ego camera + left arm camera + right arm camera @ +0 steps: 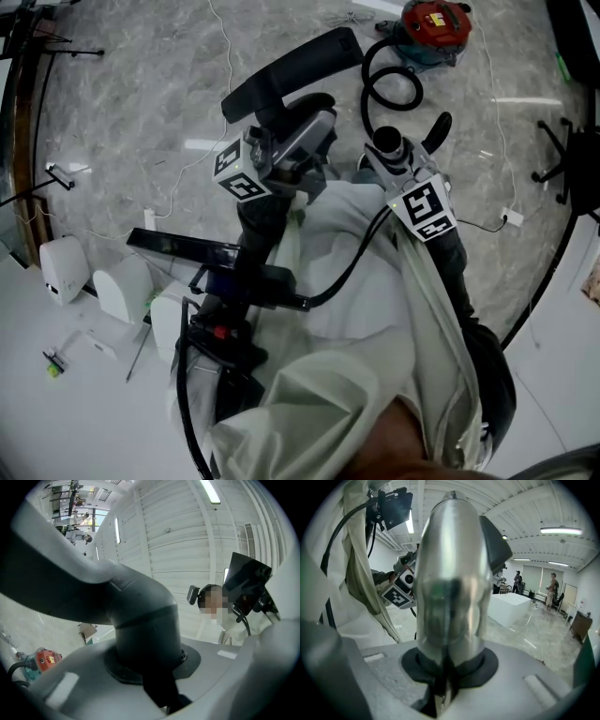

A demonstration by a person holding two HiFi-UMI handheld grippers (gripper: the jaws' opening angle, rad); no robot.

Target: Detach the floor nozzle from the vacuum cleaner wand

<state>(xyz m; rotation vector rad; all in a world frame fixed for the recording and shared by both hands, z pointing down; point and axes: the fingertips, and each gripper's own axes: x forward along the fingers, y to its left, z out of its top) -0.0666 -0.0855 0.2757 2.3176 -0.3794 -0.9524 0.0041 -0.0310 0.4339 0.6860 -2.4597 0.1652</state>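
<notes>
With the left hand-held gripper (149, 667) clamped on the dark neck of the floor nozzle (292, 67), which is raised clear of the floor (141, 112), and the right hand-held gripper (449, 660) closed round the shiny wand (452, 573), a skewed pull could jam the joint or let the smooth tube slip.

Left gripper (152, 677), jaws tight around the grey neck of the floor nozzle (140, 616); red canister (45, 659) beyond
</notes>
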